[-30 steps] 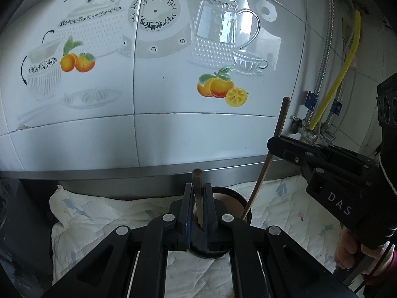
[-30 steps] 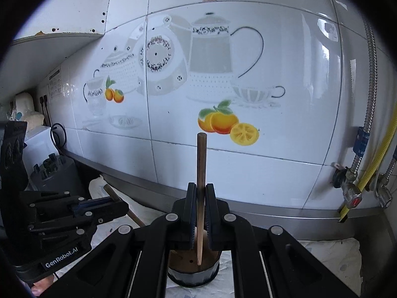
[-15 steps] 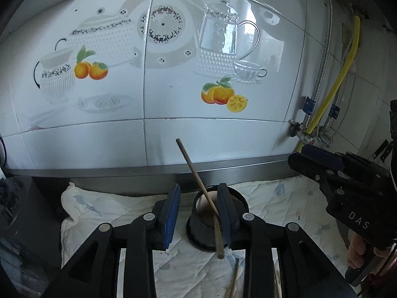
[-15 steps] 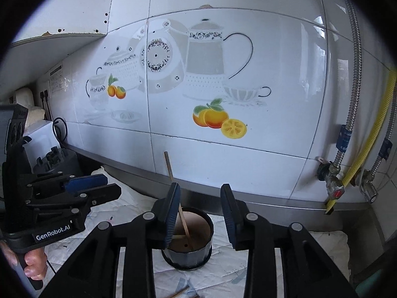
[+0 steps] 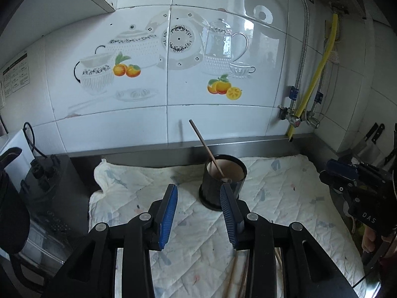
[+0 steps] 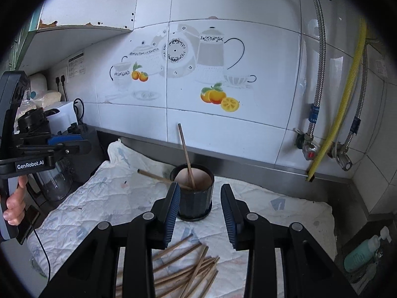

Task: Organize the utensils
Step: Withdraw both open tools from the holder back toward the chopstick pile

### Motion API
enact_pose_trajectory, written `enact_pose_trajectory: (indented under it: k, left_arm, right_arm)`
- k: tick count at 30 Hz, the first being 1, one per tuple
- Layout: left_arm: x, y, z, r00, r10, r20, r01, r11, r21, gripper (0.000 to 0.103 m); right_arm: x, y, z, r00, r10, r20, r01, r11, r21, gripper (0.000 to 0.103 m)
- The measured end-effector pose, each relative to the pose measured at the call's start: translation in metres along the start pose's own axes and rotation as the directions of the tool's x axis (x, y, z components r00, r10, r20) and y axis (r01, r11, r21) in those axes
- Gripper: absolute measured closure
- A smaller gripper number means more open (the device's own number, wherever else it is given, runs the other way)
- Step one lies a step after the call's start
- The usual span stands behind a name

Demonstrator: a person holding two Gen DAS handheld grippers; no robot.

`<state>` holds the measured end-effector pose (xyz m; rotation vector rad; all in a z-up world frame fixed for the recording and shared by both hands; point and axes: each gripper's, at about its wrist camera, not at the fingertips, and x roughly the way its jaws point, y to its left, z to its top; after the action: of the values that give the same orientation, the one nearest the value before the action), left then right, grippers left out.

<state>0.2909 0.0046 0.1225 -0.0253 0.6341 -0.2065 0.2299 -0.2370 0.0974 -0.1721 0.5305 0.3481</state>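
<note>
A dark round holder cup (image 5: 223,181) stands on a white quilted cloth (image 5: 139,188); it also shows in the right wrist view (image 6: 196,196). Two wooden chopsticks lean in it: one upright (image 6: 186,154), one slanting out to the left (image 6: 158,177). In the left wrist view one chopstick (image 5: 206,146) shows in the cup. Several loose chopsticks (image 6: 188,270) lie on the cloth under my right gripper. My left gripper (image 5: 198,213) is open and empty, just in front of the cup. My right gripper (image 6: 199,211) is open and empty, its fingers on either side of the cup.
A tiled wall with teapot and orange prints rises behind. Gas pipes and a yellow hose (image 6: 347,94) run at the right. A dark appliance (image 5: 49,191) stands left of the cloth. A teal bottle (image 6: 364,250) lies at lower right. Knives (image 5: 374,134) hang at far right.
Both grippers held a chopstick over the cup a second ago. Both opened, dropped the chopsticks into the cup, and have pulled back and up.
</note>
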Motion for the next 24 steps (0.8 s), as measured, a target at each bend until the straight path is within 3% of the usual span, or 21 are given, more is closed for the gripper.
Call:
enact_pose_trajectory:
  k: [8,12,17,24]
  left_arm:
    - [-0.039,0.006,-0.079,0.998,-0.035,-0.050,0.034,0.999,-0.019,0.064]
    - [-0.050,0.004,-0.118,0.998,-0.009,-0.063,0.008,1.000,-0.018,0.064]
    - [-0.051,-0.007,-0.159,0.995,-0.004,-0.099,0.004,1.000,-0.004,0.064]
    - [-0.038,-0.023,-0.209,0.986,-0.049,-0.162,0.043,0.998,-0.041,0.064]
  right_arm:
    - [-0.032,0.012,-0.066,0.997,0.011,-0.070,-0.009,1.000,0.019,0.065]
    - [-0.042,0.019,-0.105,0.994,-0.001,-0.106,0.004,0.999,0.033,0.065]
    - [-0.047,0.024,-0.153,0.990,0.009,-0.143,0.006,0.995,0.103,0.065]
    - [-0.050,0.036,-0.202,0.982,0.035,-0.184,-0.006,0.988,0.152,0.065]
